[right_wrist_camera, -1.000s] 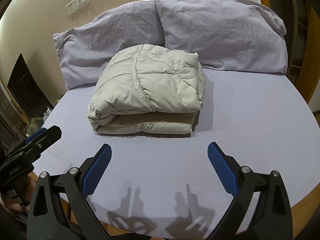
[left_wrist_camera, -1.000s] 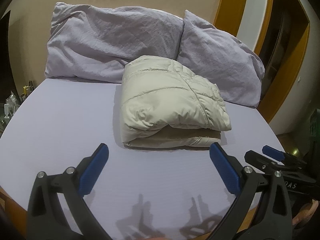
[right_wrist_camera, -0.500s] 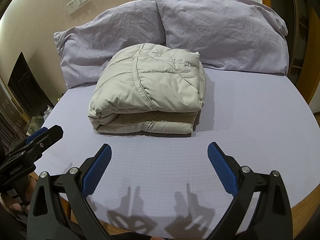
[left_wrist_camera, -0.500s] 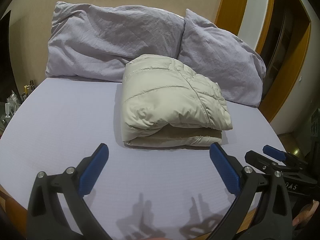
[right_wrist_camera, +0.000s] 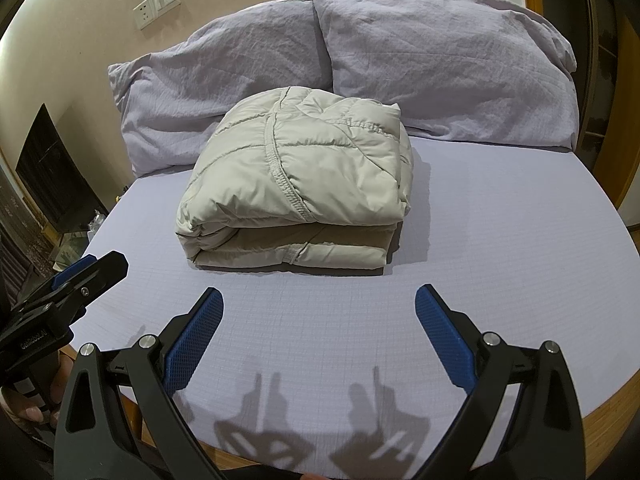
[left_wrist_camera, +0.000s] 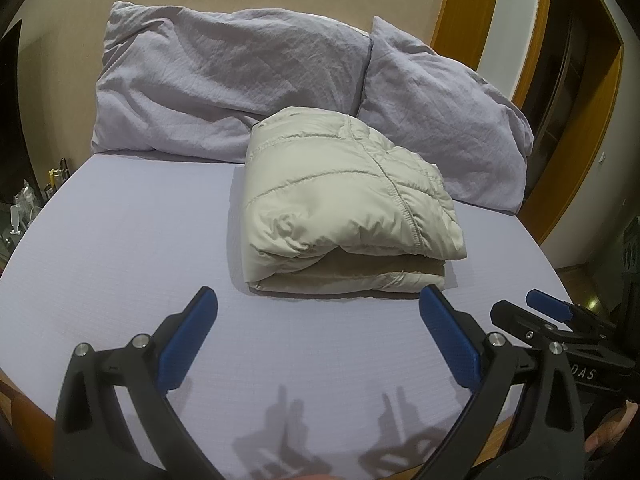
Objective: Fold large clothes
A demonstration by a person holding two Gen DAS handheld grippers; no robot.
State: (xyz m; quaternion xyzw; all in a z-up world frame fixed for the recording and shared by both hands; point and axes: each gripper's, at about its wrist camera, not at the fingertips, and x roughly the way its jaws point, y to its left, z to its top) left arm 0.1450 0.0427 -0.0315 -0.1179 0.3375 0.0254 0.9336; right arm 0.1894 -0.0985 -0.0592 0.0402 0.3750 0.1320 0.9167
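Beyond both spread grippers [left_wrist_camera: 318, 330] [right_wrist_camera: 320, 332], folded jacket [left_wrist_camera: 344, 204].

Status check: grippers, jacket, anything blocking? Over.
Left gripper open, empty; right gripper open, empty. Beige puffer jacket folded on the bed, clear of both. Two pillows behind; nothing in the way.

jacket [left_wrist_camera: 344, 200]: beige, quilted | pillows [left_wrist_camera: 224, 92]: lilac | sheet [left_wrist_camera: 120, 248]: lilac, fine grid | tongs pads [left_wrist_camera: 188, 340]: blue

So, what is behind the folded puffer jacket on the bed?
Two lilac pillows lean against the wall behind the folded beige puffer jacket. The jacket covers their lower inner corners, so whether it touches them cannot be seen.
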